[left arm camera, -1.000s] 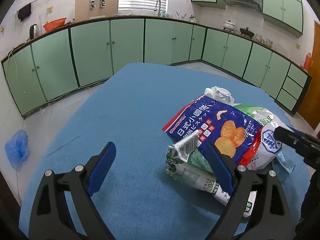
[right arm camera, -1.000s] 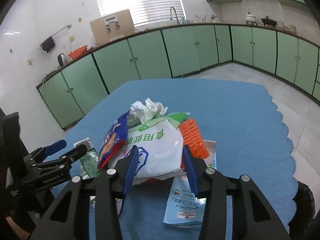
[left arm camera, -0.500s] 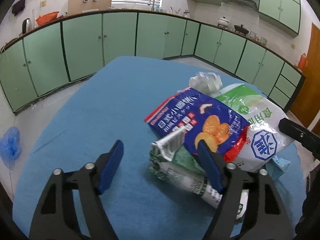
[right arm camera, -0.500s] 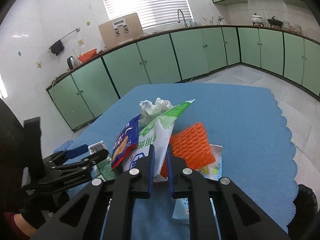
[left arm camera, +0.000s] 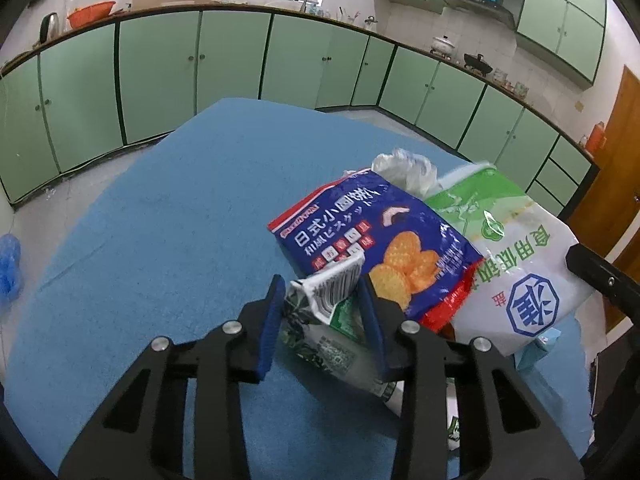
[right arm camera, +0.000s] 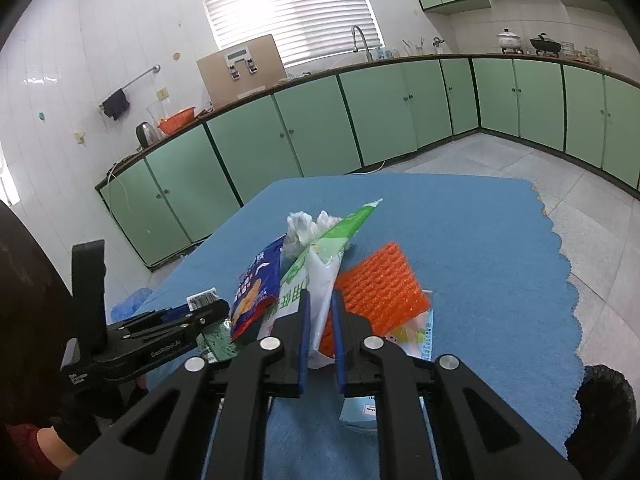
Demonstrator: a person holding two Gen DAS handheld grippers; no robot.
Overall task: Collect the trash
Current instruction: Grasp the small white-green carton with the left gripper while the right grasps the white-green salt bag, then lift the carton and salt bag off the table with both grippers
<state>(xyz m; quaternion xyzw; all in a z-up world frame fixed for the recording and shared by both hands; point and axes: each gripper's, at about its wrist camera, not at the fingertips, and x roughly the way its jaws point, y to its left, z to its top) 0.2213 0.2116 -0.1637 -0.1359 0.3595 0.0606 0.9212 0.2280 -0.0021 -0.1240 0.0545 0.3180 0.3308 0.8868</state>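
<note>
A pile of trash lies on the blue tablecloth point(left arm camera: 180, 220). My left gripper point(left arm camera: 322, 316) is closing on a green carton point(left arm camera: 320, 312) with a barcode flap, and both blue pads touch its sides. A blue biscuit bag point(left arm camera: 372, 236) leans over the carton. My right gripper point(right arm camera: 320, 320) is shut on the edge of a white and green bag point(right arm camera: 320, 276), holding it upright. Beside that bag are an orange mesh sleeve point(right arm camera: 376, 284), a crumpled white tissue point(right arm camera: 304, 224) and a flat light-blue milk pack point(right arm camera: 360, 412). From the right wrist, the left gripper point(right arm camera: 212, 308) shows at the pile's left side.
Green cabinets point(left arm camera: 192, 64) ring the room beyond the table. A blue plastic bag point(left arm camera: 8, 264) lies on the floor at the left. The cloth's scalloped edge point(right arm camera: 560, 248) runs down the right. A gloved hand point(right arm camera: 76, 432) holds the left gripper.
The left jaws have narrowed from wide open onto the green carton. The right jaws have closed on the white and green bag, whose edge now stands folded upright between the pads.
</note>
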